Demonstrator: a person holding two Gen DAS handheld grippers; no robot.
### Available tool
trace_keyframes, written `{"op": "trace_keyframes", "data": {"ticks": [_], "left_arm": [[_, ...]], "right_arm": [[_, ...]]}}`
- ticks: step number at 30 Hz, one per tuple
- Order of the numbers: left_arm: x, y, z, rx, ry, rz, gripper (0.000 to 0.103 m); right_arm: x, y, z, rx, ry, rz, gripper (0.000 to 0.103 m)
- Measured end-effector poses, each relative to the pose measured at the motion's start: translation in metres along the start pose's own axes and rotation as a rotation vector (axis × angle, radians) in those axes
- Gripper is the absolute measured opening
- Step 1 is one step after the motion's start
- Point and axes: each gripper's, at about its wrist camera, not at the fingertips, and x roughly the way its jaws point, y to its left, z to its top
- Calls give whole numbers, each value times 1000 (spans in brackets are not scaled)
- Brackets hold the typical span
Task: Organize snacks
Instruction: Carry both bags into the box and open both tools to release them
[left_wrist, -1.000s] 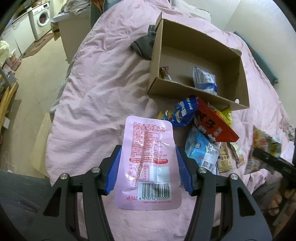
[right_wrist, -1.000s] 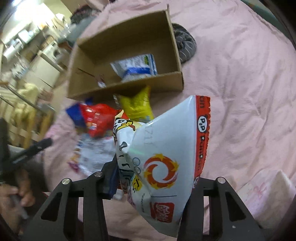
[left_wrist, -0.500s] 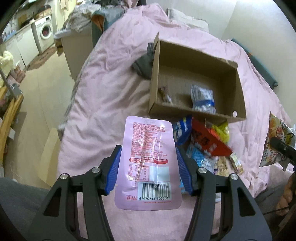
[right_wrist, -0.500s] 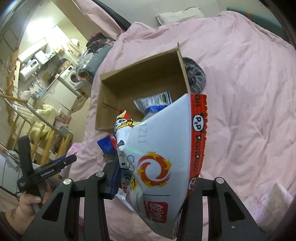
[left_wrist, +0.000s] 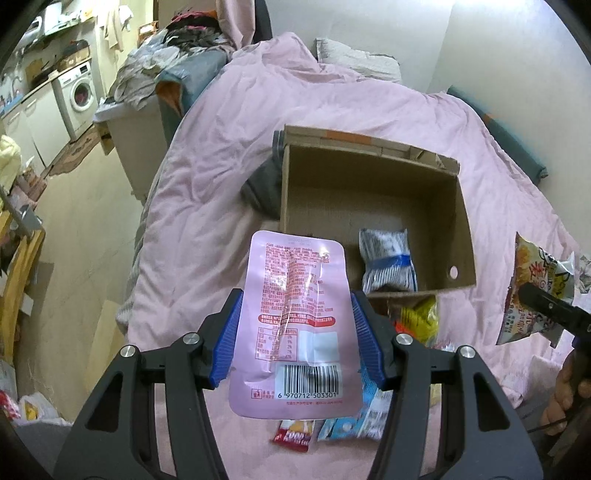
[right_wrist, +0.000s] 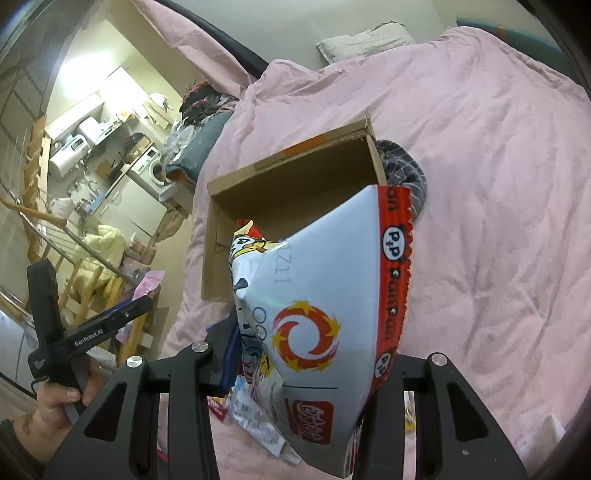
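In the left wrist view my left gripper (left_wrist: 295, 332) is shut on a pink pouch (left_wrist: 295, 317), held barcode side up above the pink bed. Beyond it lies an open cardboard box (left_wrist: 373, 173) with a white and blue bag (left_wrist: 386, 262) inside. Loose snack packs (left_wrist: 417, 317) lie in front of the box. My right gripper (right_wrist: 310, 354) is shut on a white and red chip bag (right_wrist: 325, 314), which hides most of the box (right_wrist: 295, 155). The left gripper (right_wrist: 136, 306) with the pink pouch (right_wrist: 147, 284) shows at the left of the right wrist view, held by a hand (right_wrist: 55, 402).
A dark grey garment (left_wrist: 262, 188) lies against the box's left side. A pillow (left_wrist: 354, 59) sits at the bed's head. The bed's left edge drops to the floor, with a washing machine (left_wrist: 79, 92) and piled laundry (left_wrist: 177, 48) beyond.
Both grippers have risen and tilted up with their packs still gripped. The box now sits lower and farther off in both views, and more of the room shows.
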Motion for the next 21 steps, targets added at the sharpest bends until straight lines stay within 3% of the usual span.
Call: {"op": "trace_keyframes", "data": {"ticks": [11,21], "left_arm": [[36,-25,45,57,-15,-2,54],[88,-43,46,122,-15,-4,54]], "right_arm": [[45,-2,34,-5,18,-35,43],[103,-9,37,-33,100,-75,43]]}}
